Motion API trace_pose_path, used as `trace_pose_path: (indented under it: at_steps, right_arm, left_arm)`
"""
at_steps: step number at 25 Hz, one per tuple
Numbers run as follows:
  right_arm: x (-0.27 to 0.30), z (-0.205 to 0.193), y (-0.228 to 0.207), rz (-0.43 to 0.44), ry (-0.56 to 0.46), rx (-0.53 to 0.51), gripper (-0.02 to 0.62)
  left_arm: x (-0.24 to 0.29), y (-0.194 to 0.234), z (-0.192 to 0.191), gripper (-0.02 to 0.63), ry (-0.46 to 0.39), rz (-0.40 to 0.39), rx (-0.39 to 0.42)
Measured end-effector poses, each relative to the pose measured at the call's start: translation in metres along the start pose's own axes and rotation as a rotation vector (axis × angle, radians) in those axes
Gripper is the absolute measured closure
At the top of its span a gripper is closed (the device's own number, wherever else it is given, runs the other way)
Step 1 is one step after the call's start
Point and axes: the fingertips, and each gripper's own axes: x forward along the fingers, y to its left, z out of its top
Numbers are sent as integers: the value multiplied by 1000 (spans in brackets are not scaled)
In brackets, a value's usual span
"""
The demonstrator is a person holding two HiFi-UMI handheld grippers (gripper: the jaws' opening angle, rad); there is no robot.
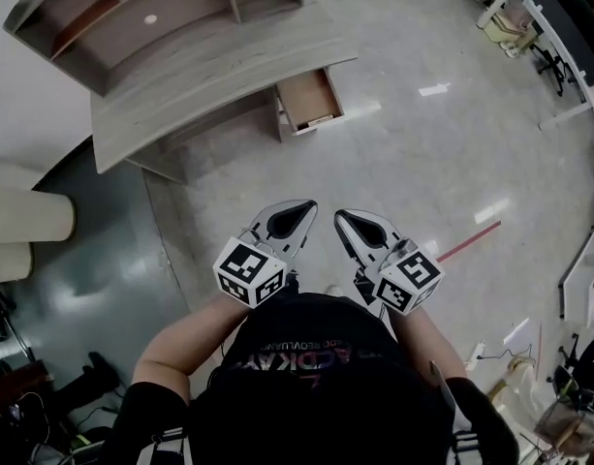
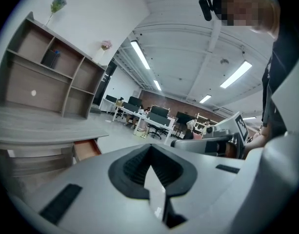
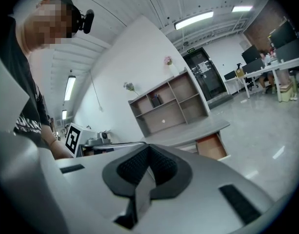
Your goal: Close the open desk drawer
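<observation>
Overhead, one grey wood-grain desk [image 1: 209,76] topped by a shelf unit [image 1: 171,3] stands at the upper left of a glossy floor [image 1: 422,163]. Its single open drawer [image 1: 309,98], reddish-brown inside, juts from the desk's right end. Floor separates it from the person's two tongs, the left gripper [image 1: 306,206] and right gripper [image 1: 341,216], both well short of the drawer, jaws pressed together on nothing.
</observation>
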Motion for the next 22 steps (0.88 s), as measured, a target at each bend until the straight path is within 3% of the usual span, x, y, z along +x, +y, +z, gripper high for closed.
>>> trace_pose_path:
  at_steps: [9,22]
  right_arm:
    - [72,22,-8,-95,-37,6,580]
    - [85,33,-27,-156,-57,2,580]
  left_arm:
    - [-8,73,24,595,-2,-57,2]
    - [-4,103,40,595,-6,-46,24]
